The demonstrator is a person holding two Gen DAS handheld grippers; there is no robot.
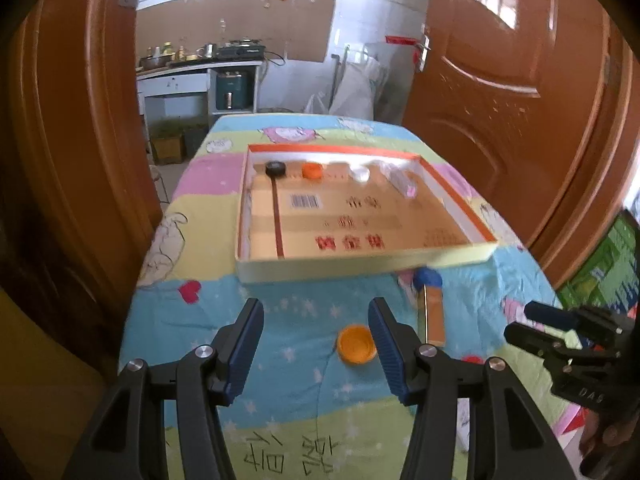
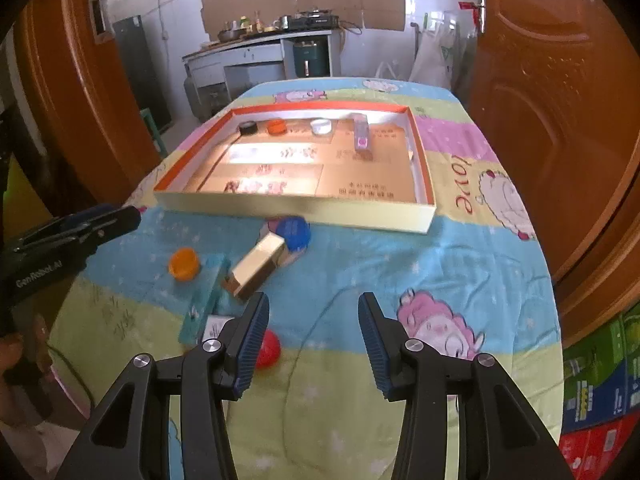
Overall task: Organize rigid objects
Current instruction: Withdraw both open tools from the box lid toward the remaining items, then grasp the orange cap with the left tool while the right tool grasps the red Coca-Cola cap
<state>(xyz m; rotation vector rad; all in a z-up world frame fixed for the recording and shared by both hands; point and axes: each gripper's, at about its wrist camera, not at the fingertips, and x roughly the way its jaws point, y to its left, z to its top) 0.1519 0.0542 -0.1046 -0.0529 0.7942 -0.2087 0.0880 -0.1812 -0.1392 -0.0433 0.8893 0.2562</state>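
A shallow cardboard tray (image 1: pixel 360 266) (image 2: pixel 296 210) lies on the cartoon-print cloth, holding a black cap (image 2: pixel 248 128), an orange cap (image 2: pixel 276 127), a white cap (image 2: pixel 321 126) and a small pink-ended box (image 2: pixel 362 136) along its far side. In front of the tray lie an orange lid (image 1: pixel 356 345) (image 2: pixel 184 264), a blue cap (image 2: pixel 295 232), a gold box (image 2: pixel 258 266), a teal flat box (image 2: pixel 204 300) and a red cap (image 2: pixel 269 347). My left gripper (image 1: pixel 316 322) hangs open with nothing between its fingers; the orange lid sits just inside its right finger. My right gripper (image 2: pixel 313 316) is open and empty, beside the red cap.
Brown doors (image 1: pixel 500 80) flank the table on both sides. Coloured cartons (image 2: pixel 600 392) are stacked at the right. Behind the table stands a kitchen counter (image 2: pixel 256 46) with pots. The right gripper's body (image 1: pixel 568 340) shows at the left wrist view's right edge.
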